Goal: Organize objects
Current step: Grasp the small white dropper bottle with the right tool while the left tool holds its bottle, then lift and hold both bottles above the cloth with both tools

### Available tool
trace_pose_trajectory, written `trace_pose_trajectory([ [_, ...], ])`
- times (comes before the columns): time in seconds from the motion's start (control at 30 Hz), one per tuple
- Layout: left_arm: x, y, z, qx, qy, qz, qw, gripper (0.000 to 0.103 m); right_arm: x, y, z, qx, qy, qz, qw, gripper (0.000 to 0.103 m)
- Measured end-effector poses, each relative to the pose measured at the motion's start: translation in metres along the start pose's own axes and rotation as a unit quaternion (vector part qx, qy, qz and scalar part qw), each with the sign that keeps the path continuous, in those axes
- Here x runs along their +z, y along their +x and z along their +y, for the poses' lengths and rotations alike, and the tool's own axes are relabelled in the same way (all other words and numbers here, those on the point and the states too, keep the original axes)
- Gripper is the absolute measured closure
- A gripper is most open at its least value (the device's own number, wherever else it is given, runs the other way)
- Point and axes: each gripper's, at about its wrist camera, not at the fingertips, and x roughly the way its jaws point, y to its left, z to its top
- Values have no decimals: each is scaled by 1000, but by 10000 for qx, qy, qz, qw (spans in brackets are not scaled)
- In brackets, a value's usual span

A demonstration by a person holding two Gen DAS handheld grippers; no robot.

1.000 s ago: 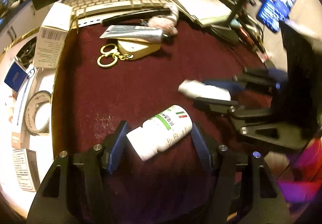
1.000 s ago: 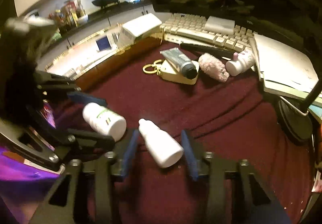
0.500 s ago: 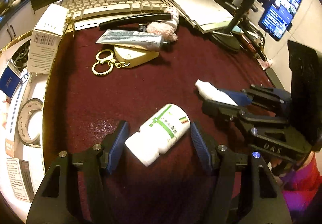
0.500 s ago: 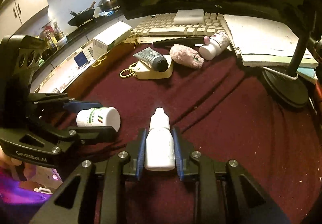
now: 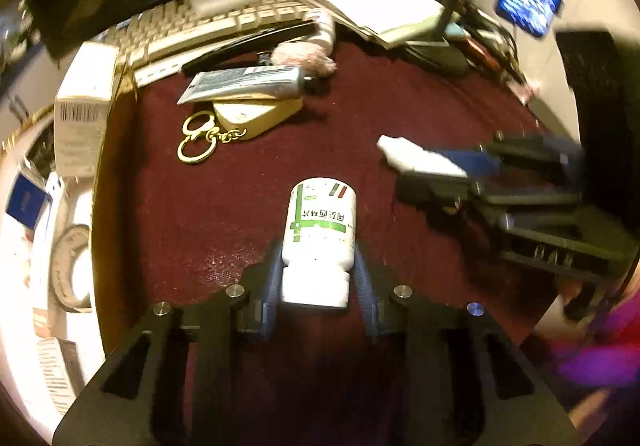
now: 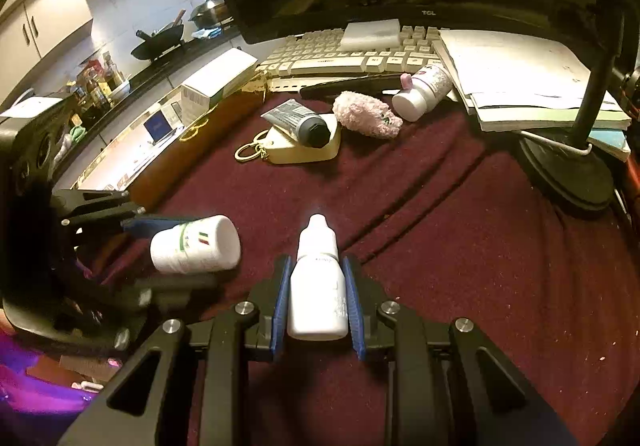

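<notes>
Left gripper (image 5: 318,282) has just been closing, and its blue pads now clamp the white pill bottle (image 5: 320,234) near the cap end, the labelled body sticking forward over the near middle of the maroon cloth (image 5: 240,205). Beside it the right gripper (image 6: 318,300) is clenched on the white dropper bottle (image 6: 318,282), nozzle pointing away toward the keyboard (image 6: 340,53) at the far edge. From where I stand the worry with the pill bottle is the hold itself: it is round and smooth, gripped at one end with most of its length overhanging, so a quick lift or a roll of the wrist could let it pivot between the pads or slide out nose first. The dropper bottle sits more squarely, though its body looks soft and a hard squeeze might bulge it. Both tools work close together at the near edge, the pill bottle just beside the right gripper's fingers, so lifting both at once risks a knock. Whether either bottle has left the cloth I cannot quite tell, since the left view is blurred toward its right side. Clutter crowds the far side: the cream keyring case (image 6: 306,151) with the grey tube (image 6: 298,119) lying on it, and the pink fluffy thing (image 6: 366,113) just beside them, so setting a bottle down there could shove that pile about.
</notes>
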Motion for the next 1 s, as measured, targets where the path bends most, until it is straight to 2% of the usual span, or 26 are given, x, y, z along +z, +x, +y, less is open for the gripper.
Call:
trace_pose_trajectory([
  [0.23,4,0,2,-280,-451,-74,9986,70,-2,-2,-4,45,198,-111,9997,78],
  [0.37,5,0,1,-366,-543,-90,9978,70,-3,-5,-7,103,332,-175,9992,78],
  [1.0,12,5,-10,-14,-452,22,9990,68,-7,-13,-16,194,616,-304,9974,78],
])
